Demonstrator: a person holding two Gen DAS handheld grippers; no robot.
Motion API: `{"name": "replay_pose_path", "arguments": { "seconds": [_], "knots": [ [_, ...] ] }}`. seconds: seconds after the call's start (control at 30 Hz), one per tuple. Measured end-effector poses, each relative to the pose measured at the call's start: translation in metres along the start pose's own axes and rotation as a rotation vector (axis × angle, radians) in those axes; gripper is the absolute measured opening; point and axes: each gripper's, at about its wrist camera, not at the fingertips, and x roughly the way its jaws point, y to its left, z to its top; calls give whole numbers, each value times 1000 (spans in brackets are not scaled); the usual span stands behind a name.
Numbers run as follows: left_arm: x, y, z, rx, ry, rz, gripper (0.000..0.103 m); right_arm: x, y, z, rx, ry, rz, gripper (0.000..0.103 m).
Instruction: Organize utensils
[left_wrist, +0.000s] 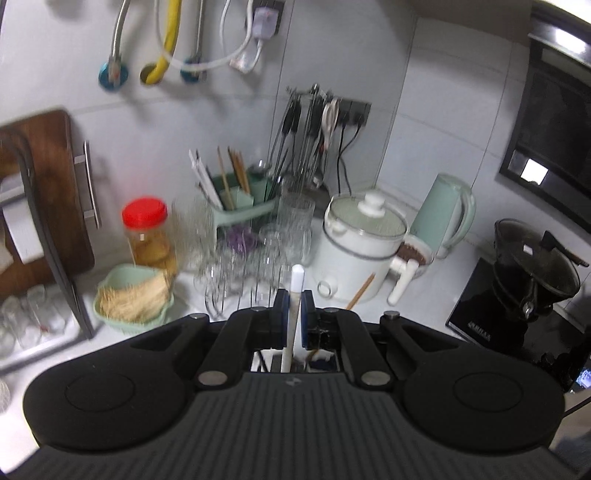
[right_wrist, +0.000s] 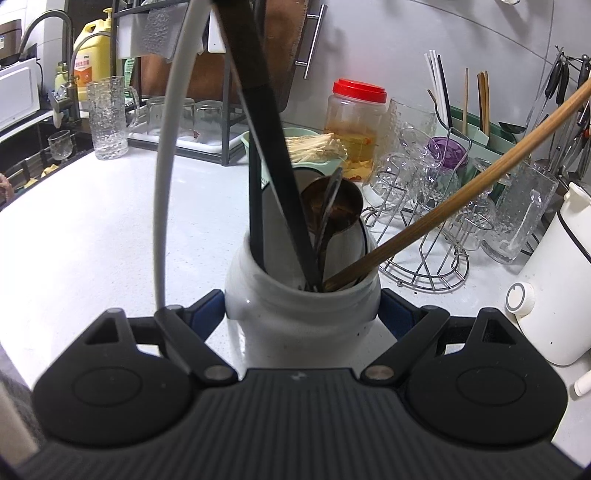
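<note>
My left gripper (left_wrist: 294, 310) is shut on a thin white utensil handle (left_wrist: 297, 277), which stands upright between its blue pads and pokes out above them. A wooden handle (left_wrist: 360, 291) shows just right of that gripper. In the right wrist view my right gripper (right_wrist: 303, 312) is shut on a white ceramic utensil jar (right_wrist: 280, 325), pads pressed to both its sides. In the jar stand black utensil handles (right_wrist: 273, 147), a metal ladle (right_wrist: 332, 210) and a long wooden handle (right_wrist: 461, 192). A grey-white handle (right_wrist: 166, 177) curves down left of the jar; its lower end is hidden.
At the back stand a green caddy with chopsticks (left_wrist: 236, 199), a red-lidded jar (left_wrist: 146, 232), glasses on a wire rack (right_wrist: 436, 221), a white electric pot (left_wrist: 358, 243) and a green bowl of pale strands (left_wrist: 133, 299). A black pot (left_wrist: 532, 266) sits far right.
</note>
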Motion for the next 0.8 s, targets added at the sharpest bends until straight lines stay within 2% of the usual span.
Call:
{"name": "replay_pose_path", "arguments": {
  "seconds": [0.23, 0.47, 0.63, 0.8],
  "knots": [
    [-17, -7, 34, 44, -52, -18, 7, 0, 0, 1, 0, 1, 1, 91],
    [-11, -9, 54, 80, -85, -5, 7, 2, 1, 2, 3, -2, 2, 91],
    [1, -12, 57, 83, -64, -14, 7, 2, 1, 2, 7, -4, 3, 91],
    [17, -10, 53, 52, 5, -34, 7, 2, 1, 1, 9, -4, 3, 91]
  ]
}}
